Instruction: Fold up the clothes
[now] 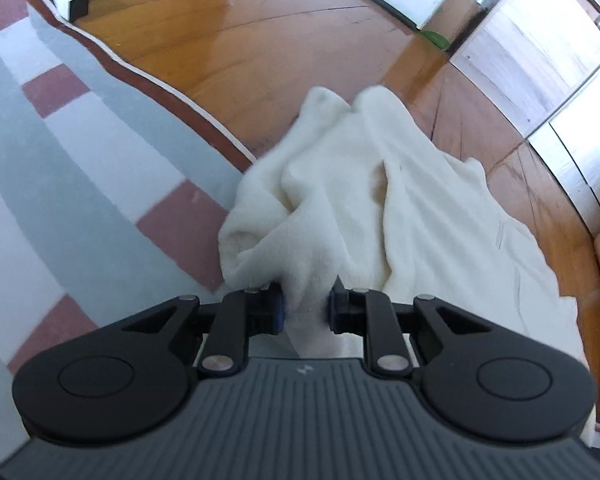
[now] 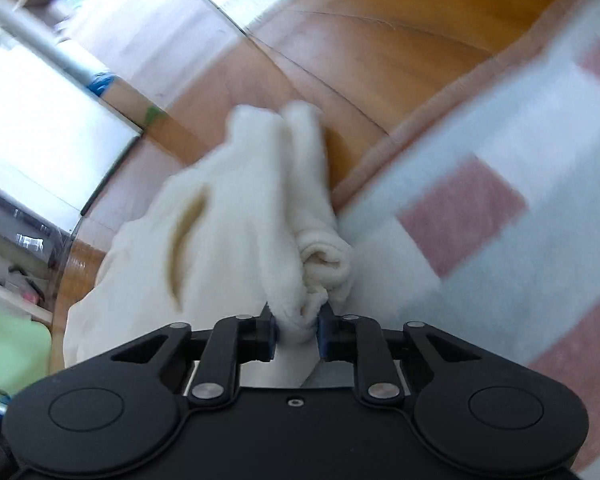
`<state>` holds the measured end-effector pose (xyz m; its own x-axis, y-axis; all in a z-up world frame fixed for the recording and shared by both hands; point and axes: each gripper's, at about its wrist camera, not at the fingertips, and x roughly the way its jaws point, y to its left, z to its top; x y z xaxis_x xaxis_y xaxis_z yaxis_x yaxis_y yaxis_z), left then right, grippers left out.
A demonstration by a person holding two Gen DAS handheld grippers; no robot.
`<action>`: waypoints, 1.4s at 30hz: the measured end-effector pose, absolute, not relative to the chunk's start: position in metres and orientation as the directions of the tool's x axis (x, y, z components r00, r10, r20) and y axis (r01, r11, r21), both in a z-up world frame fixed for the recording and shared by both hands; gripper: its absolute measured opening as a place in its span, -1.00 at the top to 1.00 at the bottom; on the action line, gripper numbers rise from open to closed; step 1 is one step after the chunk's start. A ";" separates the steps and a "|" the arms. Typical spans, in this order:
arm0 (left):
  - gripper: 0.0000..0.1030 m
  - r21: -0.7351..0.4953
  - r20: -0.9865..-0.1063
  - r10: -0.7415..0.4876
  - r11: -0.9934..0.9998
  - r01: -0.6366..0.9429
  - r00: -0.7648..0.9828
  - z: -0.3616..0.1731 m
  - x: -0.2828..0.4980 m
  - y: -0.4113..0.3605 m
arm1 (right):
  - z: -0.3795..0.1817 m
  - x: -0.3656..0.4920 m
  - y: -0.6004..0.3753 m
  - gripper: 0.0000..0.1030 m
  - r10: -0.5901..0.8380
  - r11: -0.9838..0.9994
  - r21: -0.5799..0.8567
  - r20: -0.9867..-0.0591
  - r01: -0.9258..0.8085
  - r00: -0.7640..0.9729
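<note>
I hold two hand-held grippers: my left hand-held gripper (image 1: 305, 309) and right hand-held gripper (image 2: 298, 333) each pinch a bunch of one white fleece garment (image 1: 364, 200), draped over wooden floor (image 1: 220, 40) beside one checked rug (image 1: 80, 160).

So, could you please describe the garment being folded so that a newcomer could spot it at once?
Start at the wooden floor and find the edge of the grey, white and red checked rug. Lying partly across that edge is a bunched cream fleece garment, pinched by the left gripper and right gripper. It is the only soft, plain cream thing there.
</note>
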<state>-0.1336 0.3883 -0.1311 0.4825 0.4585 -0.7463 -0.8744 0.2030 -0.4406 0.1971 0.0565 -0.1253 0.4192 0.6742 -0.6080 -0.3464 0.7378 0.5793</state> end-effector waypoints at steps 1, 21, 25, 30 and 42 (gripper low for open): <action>0.64 -0.457 -0.746 0.451 0.188 -0.869 0.490 -0.129 -0.140 0.390 | -0.112 0.190 0.055 0.63 0.668 0.744 0.538 -0.584 -0.396 0.461; -0.02 -0.430 -0.818 0.355 0.144 -0.891 0.452 -0.148 -0.161 0.407 | -0.139 0.183 0.004 -0.43 0.674 0.736 0.657 -0.685 -0.164 0.277; -0.52 -0.540 -0.759 0.340 0.148 -0.828 0.556 -0.157 -0.161 0.419 | -0.148 0.180 -0.001 -0.42 0.728 0.675 0.724 -0.620 -0.143 0.293; -0.55 -0.640 -0.700 0.309 0.127 -0.757 0.644 -0.164 -0.162 0.420 | -0.161 0.189 0.006 -0.42 0.761 0.622 0.777 -0.568 -0.100 0.314; 0.54 -0.499 -0.745 0.344 0.281 -0.820 0.572 -0.155 -0.127 0.421 | -0.130 0.237 0.079 0.40 0.658 0.752 0.609 -0.665 -0.252 0.354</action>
